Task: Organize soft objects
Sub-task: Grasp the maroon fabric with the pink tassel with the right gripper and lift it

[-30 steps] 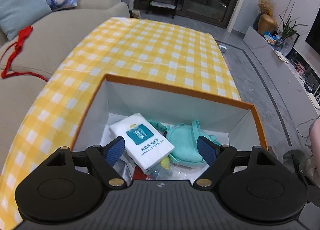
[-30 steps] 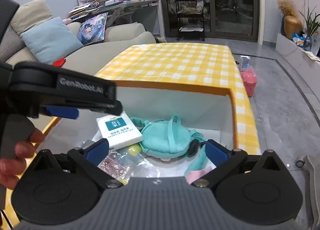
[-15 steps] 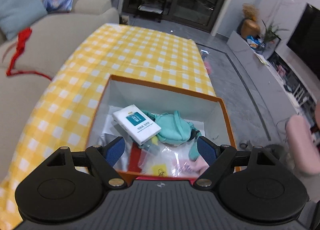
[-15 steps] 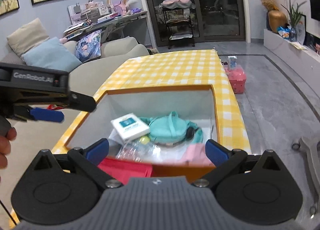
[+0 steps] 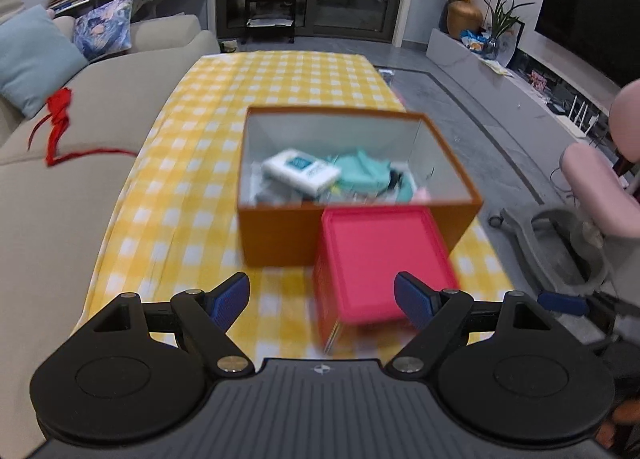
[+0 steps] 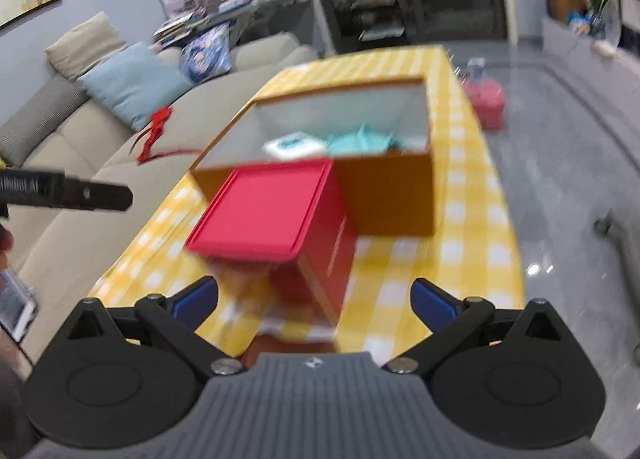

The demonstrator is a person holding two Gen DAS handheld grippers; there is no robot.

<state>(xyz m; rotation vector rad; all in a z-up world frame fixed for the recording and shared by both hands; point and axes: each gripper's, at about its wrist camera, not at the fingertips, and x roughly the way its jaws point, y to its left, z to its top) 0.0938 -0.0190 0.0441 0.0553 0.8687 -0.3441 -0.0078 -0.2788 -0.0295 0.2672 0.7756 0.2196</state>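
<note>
**Left wrist view: both grippers empty, and the red tin crowds the way to the box**

Left wrist view gives us the long table under its yellow-and-white checked cloth (image 5: 280,75), and we take things from there downward in size. On it stands the open orange cardboard box with white inner walls (image 5: 276,235), and the soft things lie inside: a teal fabric pouch (image 5: 362,173) beside a white rectangular tissue pack with a teal label (image 5: 300,171), over some clear plastic bags too blurred to sort out. Touching the box's near wall is a red square tin with a pinkish-red lid (image 5: 380,259).

Our left gripper (image 5: 322,295) hangs above the table's near end with its fingers spread wide and nothing between them. The right gripper (image 6: 314,297) is likewise released and empty.

We judge these the risks:

- Reaching forward, either gripper may clip the red tin and shove it or the box across the loose cloth.
- The cloth may ruck and tilt the box.
- Both views are smeared, so a hasty reach may close on the tissue pack's corner only.
</note>
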